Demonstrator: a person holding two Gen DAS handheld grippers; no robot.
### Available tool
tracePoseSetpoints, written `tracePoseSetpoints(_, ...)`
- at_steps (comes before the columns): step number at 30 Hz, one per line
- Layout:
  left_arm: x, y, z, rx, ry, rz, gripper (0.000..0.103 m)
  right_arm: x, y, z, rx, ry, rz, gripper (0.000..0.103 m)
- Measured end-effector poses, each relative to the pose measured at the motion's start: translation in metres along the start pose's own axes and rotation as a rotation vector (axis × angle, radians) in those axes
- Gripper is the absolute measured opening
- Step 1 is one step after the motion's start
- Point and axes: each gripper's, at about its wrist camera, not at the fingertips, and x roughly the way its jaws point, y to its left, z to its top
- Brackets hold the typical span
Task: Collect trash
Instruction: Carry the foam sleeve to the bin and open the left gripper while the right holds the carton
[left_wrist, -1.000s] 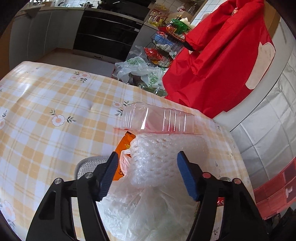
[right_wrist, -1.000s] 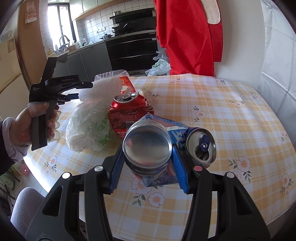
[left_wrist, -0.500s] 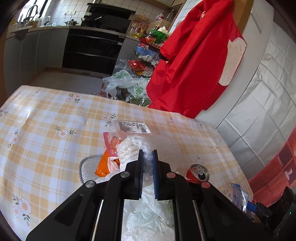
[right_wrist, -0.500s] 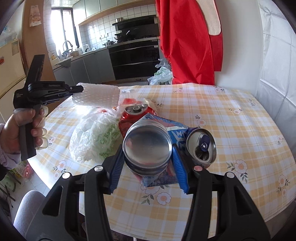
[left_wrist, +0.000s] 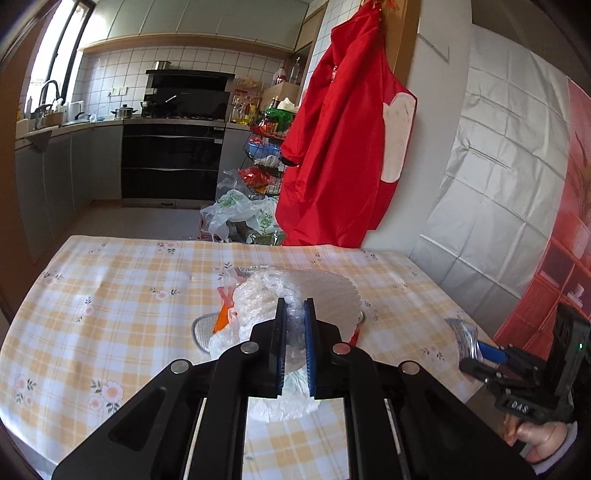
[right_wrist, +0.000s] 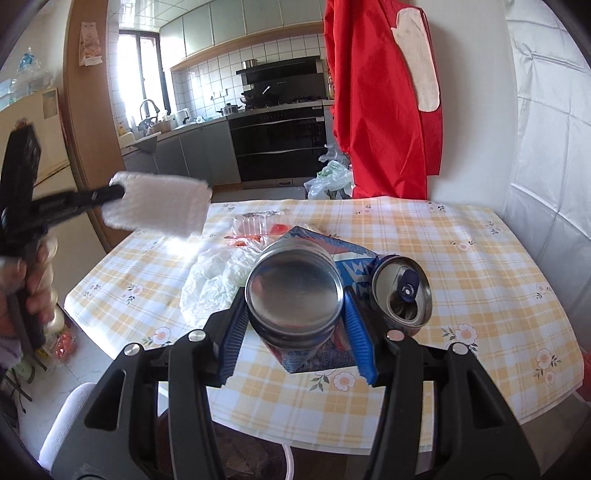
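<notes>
At left, the left gripper (right_wrist: 120, 192) held its jaws pinched on a white sheet of bubble-wrap padding (right_wrist: 159, 206), lifted above the yellow checked tablecloth (right_wrist: 461, 266), its long axis running straight out from the fingers. At right, the right gripper (right_wrist: 295, 328) was clamped across a crushed blue-and-silver drink can (right_wrist: 293, 291), nearer the remaining crumpled white plastic bag (right_wrist: 210, 280) ahead.

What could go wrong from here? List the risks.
The left gripper pinches only one end of the bubble wrap, so it may slip free. The right gripper clamps a can and blue wrapper together; the second can outside its fingers might drop.
</notes>
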Motion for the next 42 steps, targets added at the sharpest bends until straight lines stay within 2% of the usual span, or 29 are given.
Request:
tracePoseSetpoints(6, -0.045, -0.014, -0.053, -0.004, 0.058, -0.009, 0.009, -0.03, 0.016, -0.004, -0.011, -0.034, 0.023, 0.052)
tracePoseSetpoints(12, -0.068, -0.026, -0.103, -0.032, 0.126, -0.011, 0.009, -0.049, 0.029, -0.01, -0.021, -0.04, 0.04, 0.052)
tracePoseSetpoints(19, -0.067, -0.035, -0.148, -0.036, 0.219, -0.024, 0.009, -0.066, 0.036, -0.013, -0.033, -0.049, 0.046, 0.052)
tracePoseSetpoints(26, -0.057, -0.046, -0.159, -0.02, 0.256, -0.038, 0.011, -0.075, 0.038, -0.014, -0.037, -0.053, 0.044, 0.052)
tracePoseSetpoints(27, -0.055, -0.047, -0.161, -0.022, 0.263, -0.044, 0.014, -0.075, 0.038, -0.014, -0.037, -0.051, 0.045, 0.052)
tracePoseSetpoints(29, -0.052, -0.047, -0.163, -0.028, 0.274, -0.063, 0.029, -0.076, 0.039, -0.016, -0.037, -0.047, 0.049, 0.052)
tracePoseSetpoints(30, -0.051, -0.047, -0.164, -0.034, 0.273, -0.06, 0.048, -0.075, 0.039, -0.016, -0.037, -0.044, 0.052, 0.052)
tracePoseSetpoints(31, -0.052, -0.046, -0.165, -0.043, 0.266, -0.059, 0.053, -0.075, 0.039, -0.016, -0.037, -0.041, 0.055, 0.052)
tracePoseSetpoints(33, -0.054, -0.042, -0.163, -0.063, 0.251, -0.065, 0.054, -0.074, 0.041, -0.017, -0.041, -0.037, 0.061, 0.052)
tracePoseSetpoints(35, -0.059, -0.039, -0.158, -0.068, 0.23, -0.04, 0.056, -0.073, 0.044, -0.018, -0.044, -0.027, 0.072, 0.052)
tracePoseSetpoints(42, -0.086, -0.019, -0.138, -0.094, 0.107, 0.089, 0.08, -0.069, 0.06, -0.023, -0.072, 0.009, 0.114, 0.052)
